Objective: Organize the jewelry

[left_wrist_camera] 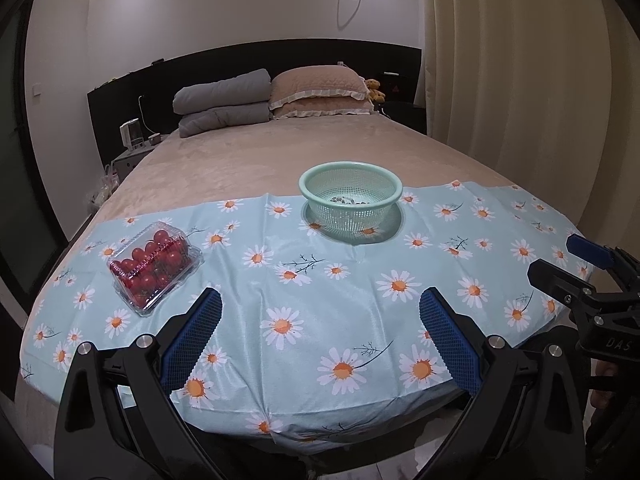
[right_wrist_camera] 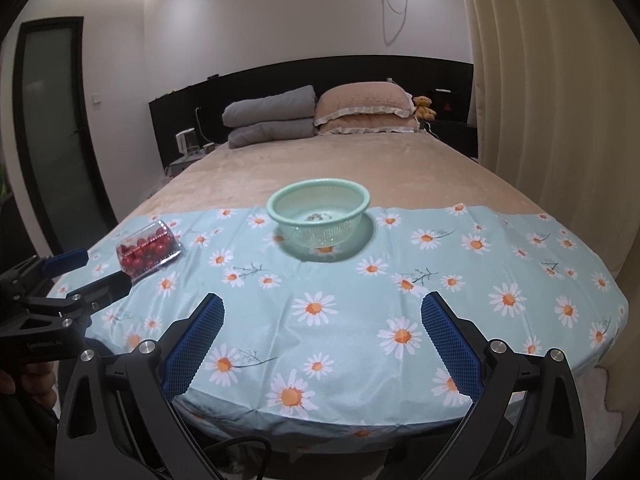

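A mint green perforated basket stands on a daisy-print cloth at the foot of a bed; it also shows in the right wrist view. Small beaded jewelry lies on its bottom, also seen in the right wrist view. My left gripper is open and empty, over the cloth's near edge, well short of the basket. My right gripper is open and empty, also near the front edge. Each gripper shows at the side of the other's view: the right one, the left one.
A clear plastic box of cherry tomatoes sits on the cloth at the left, also in the right wrist view. Folded grey quilt and pillows lie at the headboard. Curtains hang at the right.
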Available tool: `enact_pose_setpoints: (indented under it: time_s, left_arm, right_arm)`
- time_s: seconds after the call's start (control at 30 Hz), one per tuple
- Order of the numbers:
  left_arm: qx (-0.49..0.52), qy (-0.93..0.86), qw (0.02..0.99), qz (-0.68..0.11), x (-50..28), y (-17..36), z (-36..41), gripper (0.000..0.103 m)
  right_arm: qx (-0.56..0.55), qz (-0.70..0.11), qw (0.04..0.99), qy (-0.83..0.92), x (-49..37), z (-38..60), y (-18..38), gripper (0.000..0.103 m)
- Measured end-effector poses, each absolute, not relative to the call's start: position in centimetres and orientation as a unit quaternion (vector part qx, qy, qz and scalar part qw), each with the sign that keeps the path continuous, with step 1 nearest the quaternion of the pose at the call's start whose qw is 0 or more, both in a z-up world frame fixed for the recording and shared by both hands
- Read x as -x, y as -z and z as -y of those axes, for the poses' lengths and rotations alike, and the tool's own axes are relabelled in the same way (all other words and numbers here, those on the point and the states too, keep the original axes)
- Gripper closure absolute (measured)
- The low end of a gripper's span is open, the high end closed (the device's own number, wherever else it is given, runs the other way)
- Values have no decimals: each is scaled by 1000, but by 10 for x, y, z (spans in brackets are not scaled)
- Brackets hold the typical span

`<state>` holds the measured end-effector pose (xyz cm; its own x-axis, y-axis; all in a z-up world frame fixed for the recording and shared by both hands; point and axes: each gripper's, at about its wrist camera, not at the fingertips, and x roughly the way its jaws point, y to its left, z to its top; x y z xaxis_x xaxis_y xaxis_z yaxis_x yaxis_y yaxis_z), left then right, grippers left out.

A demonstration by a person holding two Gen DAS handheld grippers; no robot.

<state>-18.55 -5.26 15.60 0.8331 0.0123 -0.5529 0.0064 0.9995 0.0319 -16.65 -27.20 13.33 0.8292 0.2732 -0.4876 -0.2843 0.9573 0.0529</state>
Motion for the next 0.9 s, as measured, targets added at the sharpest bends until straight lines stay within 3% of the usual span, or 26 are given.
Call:
enact_pose_setpoints:
  time_s: [0.9]
  left_arm:
    - [-24, -11, 950, -311, 176, -147, 52, 6]
  right_arm:
    - [18, -281, 948, -149, 157, 268, -122, 8]
